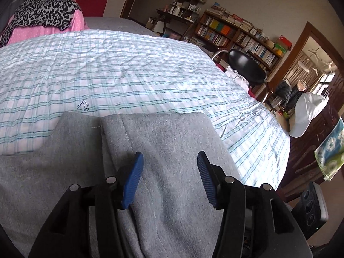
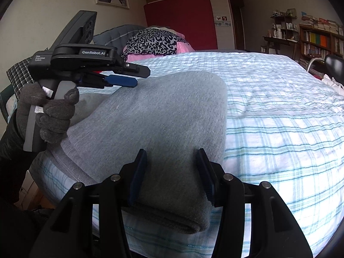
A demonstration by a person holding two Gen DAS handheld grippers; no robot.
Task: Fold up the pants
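Grey pants (image 1: 172,150) lie folded into a thick stack near the front edge of a bed; in the right wrist view the pants (image 2: 161,111) show a rounded fold at their near end. My left gripper (image 1: 169,161) hangs just above the stack, open, its blue pads apart with only flat cloth below them. From the right wrist view the left gripper (image 2: 137,77) sits over the stack's far left corner, held by a gloved hand (image 2: 49,107). My right gripper (image 2: 172,161) stands open over the near end, fingers astride the cloth, no bunching.
The bed wears a white and blue checked sheet (image 1: 129,64). A leopard-print and pink pile of clothes (image 1: 47,8) lies at its far end. A black chair (image 1: 245,64), bookshelves (image 1: 236,32) and a white cap (image 1: 307,111) stand off the right side.
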